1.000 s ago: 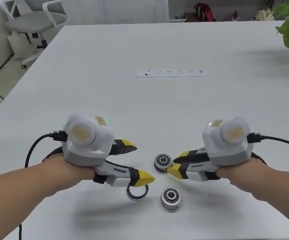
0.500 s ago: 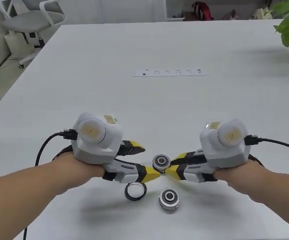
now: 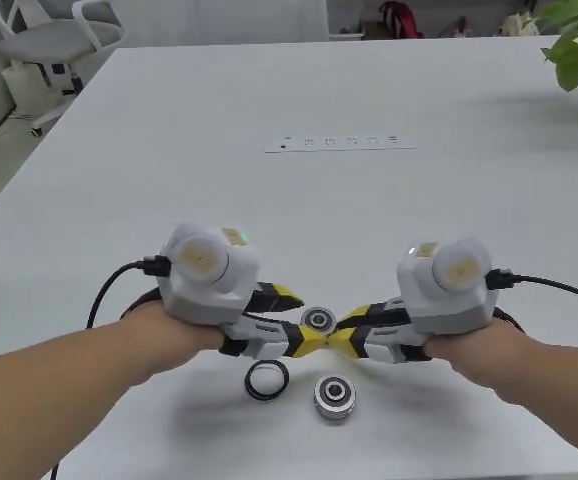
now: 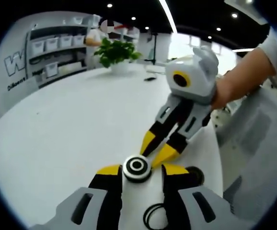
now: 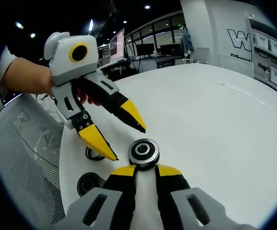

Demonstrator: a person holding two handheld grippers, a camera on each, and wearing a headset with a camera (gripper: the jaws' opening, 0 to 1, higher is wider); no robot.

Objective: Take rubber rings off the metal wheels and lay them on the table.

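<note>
Far wheel lies flat on the table, bore up; being round it has no long axis, and its rubber ring is on it. I have the left gripper in from the left, jaws spread wide to either side of the wheel, one tip on the far side, one on the near; my read is that this brackets it so it can't skid. Right gripper comes in from the right, jaws drawn narrow with tips almost together at the wheel's rim, probably to catch the rubber edge; can't tell if they already pinch it. Just near of the pair, a loose ring lies flat on the table on the left, and beside it on the right a second wheel, also flat, bore up, clear of both grippers
</note>
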